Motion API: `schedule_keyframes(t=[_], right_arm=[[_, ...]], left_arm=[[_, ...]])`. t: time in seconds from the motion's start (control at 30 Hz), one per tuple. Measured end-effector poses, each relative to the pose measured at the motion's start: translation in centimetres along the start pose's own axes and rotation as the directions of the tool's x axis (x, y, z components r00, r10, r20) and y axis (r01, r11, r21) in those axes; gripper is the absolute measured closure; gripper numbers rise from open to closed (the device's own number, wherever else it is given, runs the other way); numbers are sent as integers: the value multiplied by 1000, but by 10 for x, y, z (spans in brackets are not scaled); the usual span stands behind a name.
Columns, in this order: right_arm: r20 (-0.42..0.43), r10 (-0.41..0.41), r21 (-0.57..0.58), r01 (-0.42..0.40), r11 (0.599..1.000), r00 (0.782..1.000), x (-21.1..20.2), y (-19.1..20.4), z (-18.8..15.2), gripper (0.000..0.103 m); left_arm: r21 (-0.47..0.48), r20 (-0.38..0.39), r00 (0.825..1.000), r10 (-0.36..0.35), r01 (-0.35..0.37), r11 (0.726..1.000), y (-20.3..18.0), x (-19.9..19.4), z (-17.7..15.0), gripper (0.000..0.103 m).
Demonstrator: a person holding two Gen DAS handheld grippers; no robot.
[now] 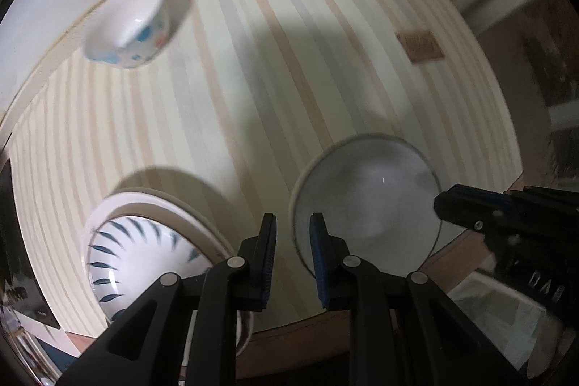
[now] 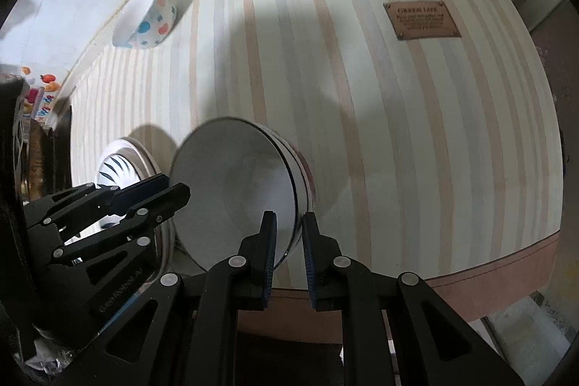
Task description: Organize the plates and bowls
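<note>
the right gripper (image 2: 288, 252) has its jaws clamped on the near rim of a plain white bowl (image 2: 235, 183), one pad inside and one outside. the bowl is tilted and its open side faces left. the left gripper (image 1: 293, 255) points down at the striped surface (image 1: 253, 78); its jaws are almost together and nothing is between them. just to its left a bowl with blue leaf marks (image 1: 141, 252) sits in a white plate (image 1: 181, 205). a small bowl with coloured dots (image 1: 130, 24) stands at the far edge of the surface, well apart from the others. a brown label (image 2: 421, 20) lies on the cloth at the right.
</note>
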State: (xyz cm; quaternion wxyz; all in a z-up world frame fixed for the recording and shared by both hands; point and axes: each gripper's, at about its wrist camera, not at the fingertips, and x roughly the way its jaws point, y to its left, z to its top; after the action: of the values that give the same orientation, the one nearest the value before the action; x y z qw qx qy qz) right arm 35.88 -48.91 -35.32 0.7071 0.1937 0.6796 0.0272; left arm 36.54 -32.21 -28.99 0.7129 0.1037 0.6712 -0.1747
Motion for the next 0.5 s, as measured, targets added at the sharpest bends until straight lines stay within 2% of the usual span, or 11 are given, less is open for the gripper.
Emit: schedule_keyframes(t=[0.13,0.17,0.27,0.3,0.5], right_arm=[[38,43,-13,-43,999,998,-26,8,19,86],[42,59,-23,-58,998,997,-31,14,28,83],[77,104,-69,-98,993,992,-41,36,57,64],[83,109,-85,-102,991,991,-41,45,67,60],[98,142,-179,-123,976,985,-14,102,146,60]], left_arm=[[-108,62,997,-41,48,993,35,-28,14,83],[-146,83,996,-44,56,988,48,-34,20,82],[-235,122,992,-23,51,971,84,-42,44,80],[-268,124,992,-11,44,962,98,-42,52,80],[-450,117,992,47,11,893,182,-22,99,80]])
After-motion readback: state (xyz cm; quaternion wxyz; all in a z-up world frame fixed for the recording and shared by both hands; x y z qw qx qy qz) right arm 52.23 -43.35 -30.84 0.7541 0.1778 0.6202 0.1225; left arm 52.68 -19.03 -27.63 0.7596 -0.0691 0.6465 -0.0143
